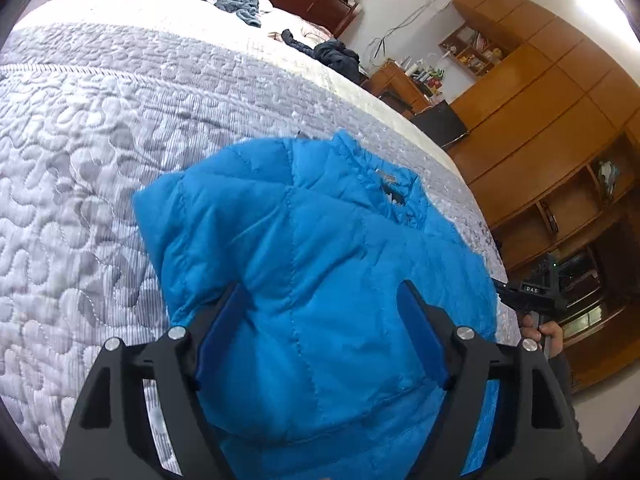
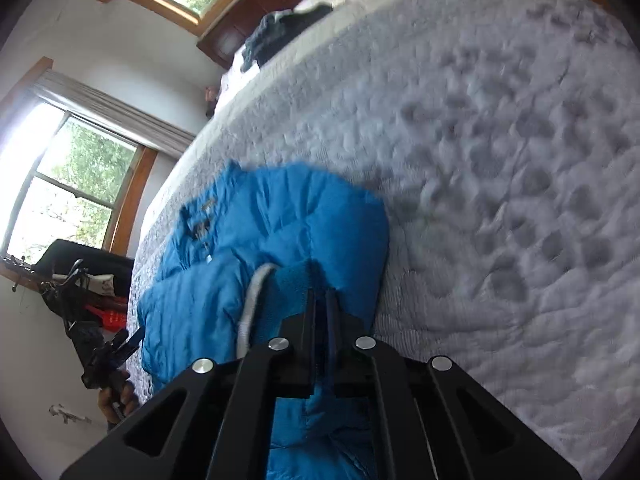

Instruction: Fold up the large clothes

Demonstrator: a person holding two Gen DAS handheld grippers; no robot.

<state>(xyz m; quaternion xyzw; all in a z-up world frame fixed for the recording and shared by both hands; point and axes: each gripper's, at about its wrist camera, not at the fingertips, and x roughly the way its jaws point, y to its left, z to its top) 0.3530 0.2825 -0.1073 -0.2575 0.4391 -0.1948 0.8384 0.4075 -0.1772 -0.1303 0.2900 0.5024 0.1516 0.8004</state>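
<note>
Left fingers: the left gripper (image 1: 322, 320) stands wide apart, its blue pads (image 1: 224, 328) to either side of the quilted fabric, gripping nothing.
Right fingers: the right gripper (image 2: 320, 308) is pinched nearly closed on a fold of the blue puffer jacket (image 2: 280, 216), close to a grey-white trim edge (image 2: 250, 308).
Jacket: the blue puffer jacket (image 1: 304, 248) lies on the bed, near the edge closest to both cameras, its collar end pointing away from the left gripper; a small dark logo patch (image 1: 390, 188) shows near the collar.
Bedspread: a grey and white quilted cover (image 1: 100, 128) lies under the jacket and spreads well beyond it.
Far end of bed: a grey-blue garment (image 1: 236, 0) and a dark garment (image 1: 336, 56) lie well apart from the jacket.
Room: wooden cabinets (image 1: 540, 92) beside the bed; windows (image 2: 76, 184) in the right wrist view.
</note>
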